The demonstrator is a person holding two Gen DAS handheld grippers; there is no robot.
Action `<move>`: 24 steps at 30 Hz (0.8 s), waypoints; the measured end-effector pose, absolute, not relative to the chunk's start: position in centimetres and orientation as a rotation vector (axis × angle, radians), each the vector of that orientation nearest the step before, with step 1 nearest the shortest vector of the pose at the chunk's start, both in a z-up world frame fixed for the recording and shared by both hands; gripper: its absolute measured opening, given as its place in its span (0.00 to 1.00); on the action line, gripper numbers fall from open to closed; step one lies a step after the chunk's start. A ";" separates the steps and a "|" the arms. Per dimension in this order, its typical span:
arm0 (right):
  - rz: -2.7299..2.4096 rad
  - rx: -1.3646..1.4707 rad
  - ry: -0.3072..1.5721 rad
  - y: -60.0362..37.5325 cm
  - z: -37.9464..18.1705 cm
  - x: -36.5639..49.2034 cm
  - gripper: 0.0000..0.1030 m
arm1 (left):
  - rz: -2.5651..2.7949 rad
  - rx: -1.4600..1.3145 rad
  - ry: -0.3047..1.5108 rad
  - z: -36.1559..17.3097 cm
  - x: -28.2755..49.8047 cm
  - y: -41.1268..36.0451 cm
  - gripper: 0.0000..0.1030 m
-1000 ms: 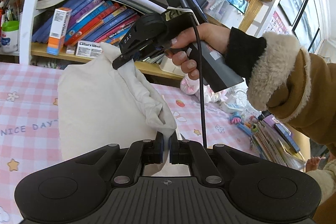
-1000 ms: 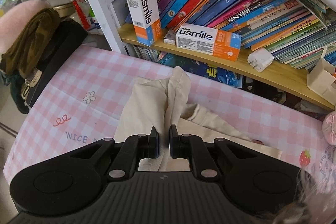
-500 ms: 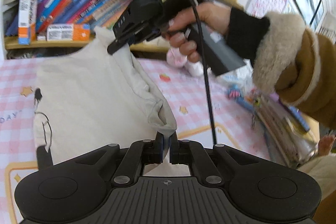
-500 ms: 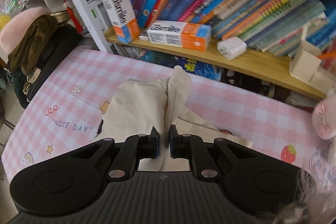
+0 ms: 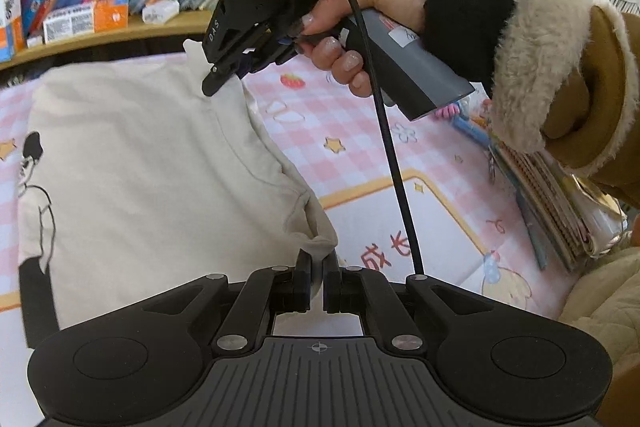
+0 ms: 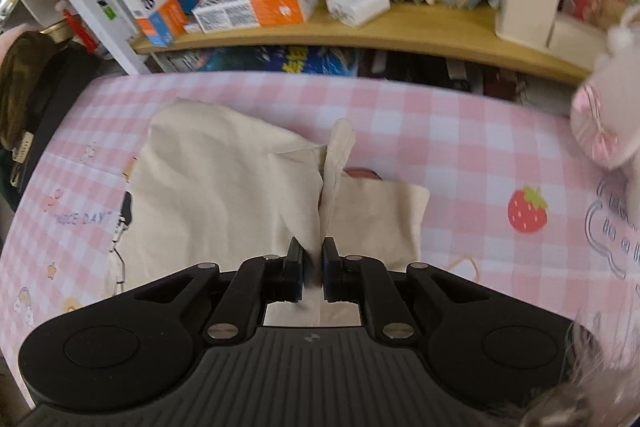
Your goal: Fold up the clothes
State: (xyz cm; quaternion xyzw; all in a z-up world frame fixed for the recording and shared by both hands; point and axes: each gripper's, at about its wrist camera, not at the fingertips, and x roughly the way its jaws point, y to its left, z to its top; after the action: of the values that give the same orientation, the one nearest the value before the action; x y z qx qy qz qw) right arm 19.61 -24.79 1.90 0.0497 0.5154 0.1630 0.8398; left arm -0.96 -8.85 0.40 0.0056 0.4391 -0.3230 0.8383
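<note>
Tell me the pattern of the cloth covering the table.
Pink-and-white checks on the tablecloth, with small printed strawberries, stars and flowers; the right wrist view shows it best.

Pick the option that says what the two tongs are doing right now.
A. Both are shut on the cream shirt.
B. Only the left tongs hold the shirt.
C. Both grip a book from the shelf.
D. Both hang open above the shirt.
A: the left tongs pinch a bunched edge of the cream shirt, and the right tongs clamp a raised fold of it.

One cream garment [image 5: 152, 163], two orange-and-white boxes [image 6: 260, 5], one strawberry print [image 6: 527, 214].
</note>
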 end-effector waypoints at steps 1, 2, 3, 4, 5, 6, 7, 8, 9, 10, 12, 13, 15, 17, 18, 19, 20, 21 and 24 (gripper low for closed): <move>0.339 0.110 1.097 -25.0 1.5 19.6 0.08 | -0.691 0.018 0.941 0.2 -1.0 -9.0 0.04; 0.330 0.116 1.106 -25.1 1.1 19.5 0.08 | -0.698 0.024 0.954 0.0 -1.0 -9.2 0.04; 0.312 0.123 1.117 -25.3 0.7 19.5 0.09 | -0.708 0.026 0.968 -0.2 -1.0 -9.4 0.05; 0.281 0.131 1.126 -25.5 0.4 19.4 0.13 | -0.721 0.023 0.980 -0.2 -1.1 -9.4 0.09; 0.251 0.138 1.132 -25.6 0.1 19.3 0.15 | -0.735 0.018 0.991 -0.3 -1.2 -9.4 0.10; 0.227 0.145 1.127 -25.8 0.0 19.0 0.20 | -0.751 0.007 0.999 -0.3 -1.3 -9.2 0.13; 0.214 0.153 1.115 -26.1 0.0 18.6 0.29 | -0.755 -0.001 1.003 -0.2 -1.5 -9.0 0.20; 0.204 0.162 1.102 -26.3 0.1 18.2 0.33 | -0.743 -0.006 1.002 -0.1 -1.8 -8.5 0.24; 0.200 0.175 1.086 -26.6 0.2 17.8 0.35 | -0.730 -0.012 1.001 -0.1 -2.0 -8.1 0.33; 0.197 0.189 1.071 -26.9 0.5 17.3 0.35 | -0.709 -0.021 0.999 0.0 -2.1 -7.5 0.39; 0.184 0.227 1.050 -27.3 0.8 16.5 0.36 | -0.644 -0.050 0.993 0.1 -2.0 -5.7 0.39; 0.176 0.249 1.037 -27.6 1.0 15.9 0.36 | -0.611 -0.064 0.990 0.2 -2.0 -4.9 0.40; 0.161 0.285 1.016 -27.9 1.3 14.8 0.36 | -0.544 -0.094 0.983 0.3 -1.8 -3.0 0.44; 0.143 0.318 0.996 -28.1 1.6 13.5 0.36 | -0.473 -0.117 0.975 0.7 -1.3 -0.8 0.48; 0.134 0.337 0.987 -28.2 1.8 12.7 0.36 | -0.438 -0.121 0.973 0.7 -1.2 0.2 0.49; 0.124 0.356 0.978 -28.3 1.9 11.9 0.36 | -0.409 -0.123 0.974 0.8 -1.0 1.2 0.49; 0.113 0.371 0.968 -28.4 2.0 11.0 0.36 | -0.389 -0.124 0.979 0.7 -0.8 2.1 0.50; 0.097 0.379 0.959 -28.6 2.1 10.1 0.36 | -0.370 -0.127 0.984 0.5 -0.7 3.0 0.50; 0.052 0.384 0.944 -29.0 2.3 7.2 0.36 | -0.308 -0.143 0.996 0.1 -0.4 5.4 0.50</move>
State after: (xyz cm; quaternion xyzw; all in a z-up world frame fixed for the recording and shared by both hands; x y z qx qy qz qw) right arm 7.17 -28.96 2.28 0.1836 0.4518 0.0251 0.8727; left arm -0.35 5.36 0.07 -0.0684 0.4752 -0.1468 0.8649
